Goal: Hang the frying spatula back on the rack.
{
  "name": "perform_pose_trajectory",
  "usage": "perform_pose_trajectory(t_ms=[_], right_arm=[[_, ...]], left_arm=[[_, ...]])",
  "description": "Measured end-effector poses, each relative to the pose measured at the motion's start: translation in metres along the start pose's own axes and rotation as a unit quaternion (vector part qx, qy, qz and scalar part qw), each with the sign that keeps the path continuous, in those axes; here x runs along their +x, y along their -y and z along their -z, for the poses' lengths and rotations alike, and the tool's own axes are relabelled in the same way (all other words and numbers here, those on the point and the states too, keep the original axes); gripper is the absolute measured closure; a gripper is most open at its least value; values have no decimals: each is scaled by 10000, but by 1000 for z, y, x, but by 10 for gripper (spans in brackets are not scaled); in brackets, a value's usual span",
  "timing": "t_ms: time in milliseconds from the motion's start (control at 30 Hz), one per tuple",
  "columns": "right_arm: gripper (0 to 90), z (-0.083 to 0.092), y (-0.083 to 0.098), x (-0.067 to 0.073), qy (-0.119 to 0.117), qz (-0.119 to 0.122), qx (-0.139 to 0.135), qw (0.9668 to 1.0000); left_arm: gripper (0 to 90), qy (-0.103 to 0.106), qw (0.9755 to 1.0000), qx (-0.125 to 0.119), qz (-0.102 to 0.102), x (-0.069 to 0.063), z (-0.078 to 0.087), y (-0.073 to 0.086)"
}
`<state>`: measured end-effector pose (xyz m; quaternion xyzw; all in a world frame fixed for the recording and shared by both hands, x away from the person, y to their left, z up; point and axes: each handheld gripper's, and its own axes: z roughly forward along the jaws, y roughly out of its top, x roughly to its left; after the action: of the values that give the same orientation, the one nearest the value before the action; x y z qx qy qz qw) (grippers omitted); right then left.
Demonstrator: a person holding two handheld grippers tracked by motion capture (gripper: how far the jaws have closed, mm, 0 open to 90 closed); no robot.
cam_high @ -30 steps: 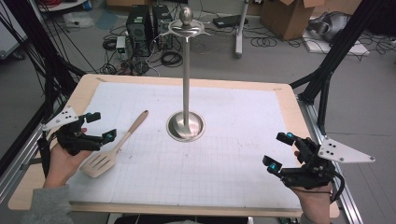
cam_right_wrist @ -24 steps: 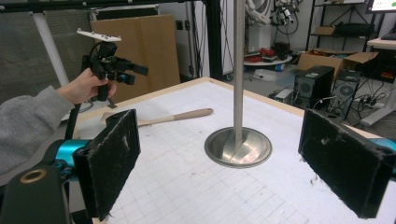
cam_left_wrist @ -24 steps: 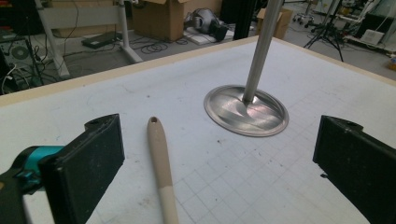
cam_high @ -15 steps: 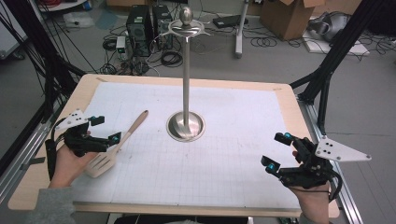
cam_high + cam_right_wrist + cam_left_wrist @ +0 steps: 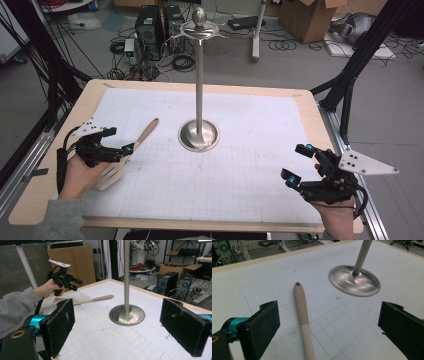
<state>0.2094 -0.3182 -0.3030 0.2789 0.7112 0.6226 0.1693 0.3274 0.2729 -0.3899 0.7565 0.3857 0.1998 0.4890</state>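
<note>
High view: the beige wooden slotted spatula [image 5: 127, 155] lies flat on the white gridded mat [image 5: 240, 165], left of the tall steel hanging stand [image 5: 199, 80]. Left gripper [image 5: 117, 150] straddles its handle, jaws wide, seemingly untouched. Right gripper [image 5: 299, 165] waits open. Gripping and hanging probably remain.

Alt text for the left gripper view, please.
A wooden spatula handle lies on the gridded white mat between the left gripper's two open black jaws, neither touching it. Beyond it stands a metal stand with a round base.
</note>
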Motion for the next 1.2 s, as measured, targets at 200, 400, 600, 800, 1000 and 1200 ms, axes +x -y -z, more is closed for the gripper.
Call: perform_pose_trajectory(t_ms=[200,400,600,800,1000,1200], right_arm=[[116,4,1,1,41,-14,23,10000],[116,6,1,2,55,-36,40,10000],[116,6,3,1,59,-21,50,10000],[116,5,3,1,59,-37,85,9999],[116,4,3,1,30,-27,112,9999],[116,3,4,1,0,-17,107,9999]], left_arm=[[106,-107,9998,156,-50,-1,-6,2],[158,-282,9991,256,-190,-2,-12,2],[204,-278,9986,428,-117,-1,-17,4],[219,-264,9977,623,47,1,-21,5],[237,-313,9971,698,8,1,-24,6],[245,-347,9975,607,-33,3,-26,8]])
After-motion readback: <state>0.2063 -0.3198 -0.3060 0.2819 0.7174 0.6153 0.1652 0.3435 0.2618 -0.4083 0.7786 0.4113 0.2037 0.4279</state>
